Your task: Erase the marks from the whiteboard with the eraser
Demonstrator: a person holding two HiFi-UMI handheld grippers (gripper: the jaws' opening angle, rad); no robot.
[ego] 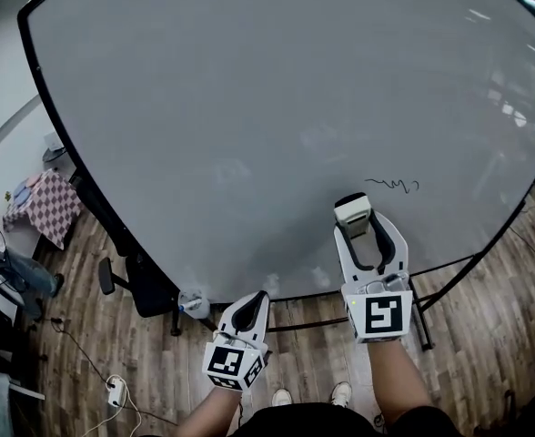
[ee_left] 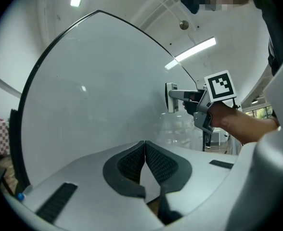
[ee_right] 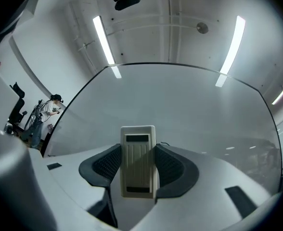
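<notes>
A large whiteboard [ego: 277, 107] fills the head view, with a short black scribble [ego: 393, 186] at its lower right. My right gripper [ego: 356, 213] is shut on a cream-white eraser [ego: 352, 211], held against or just off the board, below and left of the scribble. The right gripper view shows the eraser [ee_right: 138, 160] upright between the jaws, with a bit of the scribble [ee_right: 164, 144] just past its right edge. Down by the board's bottom edge, my left gripper [ego: 251, 304] is shut with nothing in it; its pads [ee_left: 153, 161] meet at the tips.
The board stands on a black frame [ego: 286, 300] over a wooden floor. A black office chair [ego: 140, 285] and a checkered cloth [ego: 49, 208] are at the left. A white power strip [ego: 116, 391] lies on the floor. A person [ee_right: 47, 110] stands far left in the right gripper view.
</notes>
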